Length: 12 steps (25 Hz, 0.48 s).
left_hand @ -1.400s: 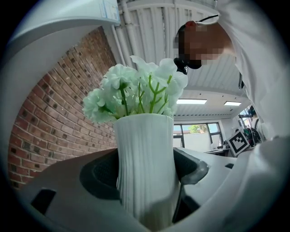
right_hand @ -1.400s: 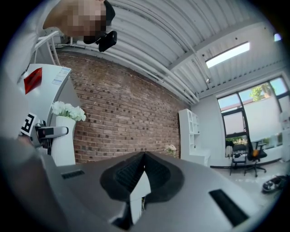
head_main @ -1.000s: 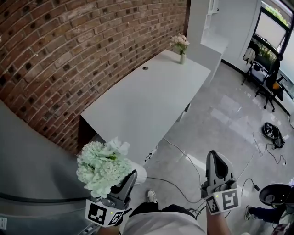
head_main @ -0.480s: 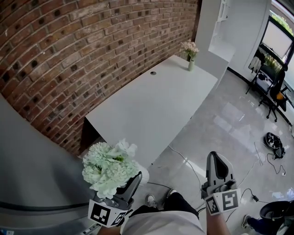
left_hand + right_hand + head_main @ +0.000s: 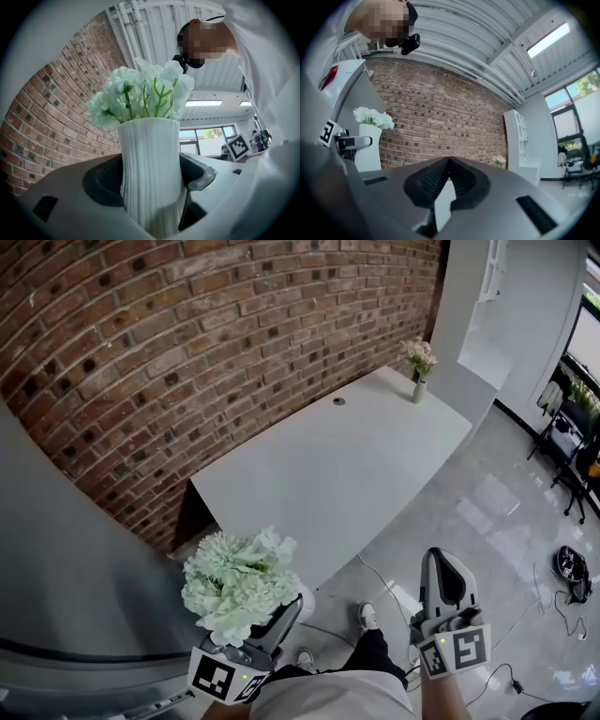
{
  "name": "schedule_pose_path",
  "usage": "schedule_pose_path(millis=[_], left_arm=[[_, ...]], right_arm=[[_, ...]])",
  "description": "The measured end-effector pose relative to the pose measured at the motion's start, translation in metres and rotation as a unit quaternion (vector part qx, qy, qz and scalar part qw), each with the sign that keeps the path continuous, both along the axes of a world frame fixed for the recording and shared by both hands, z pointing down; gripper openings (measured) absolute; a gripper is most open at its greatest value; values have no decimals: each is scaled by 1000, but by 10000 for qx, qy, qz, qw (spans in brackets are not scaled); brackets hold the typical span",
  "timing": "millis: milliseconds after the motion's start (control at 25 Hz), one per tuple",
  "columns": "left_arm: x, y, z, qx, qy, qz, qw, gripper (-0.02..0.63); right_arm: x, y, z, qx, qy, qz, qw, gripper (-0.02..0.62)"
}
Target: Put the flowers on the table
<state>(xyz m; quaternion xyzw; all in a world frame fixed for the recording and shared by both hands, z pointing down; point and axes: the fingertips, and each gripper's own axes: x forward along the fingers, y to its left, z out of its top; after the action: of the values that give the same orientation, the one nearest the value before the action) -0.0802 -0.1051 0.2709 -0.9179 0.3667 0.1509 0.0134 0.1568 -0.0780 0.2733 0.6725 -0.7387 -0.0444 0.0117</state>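
Brick wall (image 5: 187,352) seen ahead-left of the right gripper (image 5: 442,568), white shelving (image 5: 492,296) far ahead, cables (image 5: 513,683) strewn on glossy floor (image 5: 506,521) to its right

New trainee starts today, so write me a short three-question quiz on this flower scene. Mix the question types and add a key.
1. Fill in: a second, small vase of flowers stands at the white table's ____ end.
2. True or false: the right gripper's jaws are together with nothing between them.
3. Where is the ribbed white vase of pale green flowers? A: on the table. B: between the left gripper's jaws. C: in the right gripper.
Key: 1 far. 2 true. 3 B.
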Motion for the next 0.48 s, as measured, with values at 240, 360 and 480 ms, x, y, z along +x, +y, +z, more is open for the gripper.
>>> schedule_pose_path(millis=[240, 360, 480], left_arm=[[36, -27, -2, 0, 95, -715, 9974, 351], [54, -30, -6, 15, 89, -922, 9957, 351], [64, -34, -5, 60, 18, -1013, 9948, 351]], right_arm=[[34, -52, -5, -10, 73, -760, 9971, 15], [53, -64, -7, -76, 103, -946, 9954, 15], [64, -76, -7, -19, 120, -999, 9949, 15]])
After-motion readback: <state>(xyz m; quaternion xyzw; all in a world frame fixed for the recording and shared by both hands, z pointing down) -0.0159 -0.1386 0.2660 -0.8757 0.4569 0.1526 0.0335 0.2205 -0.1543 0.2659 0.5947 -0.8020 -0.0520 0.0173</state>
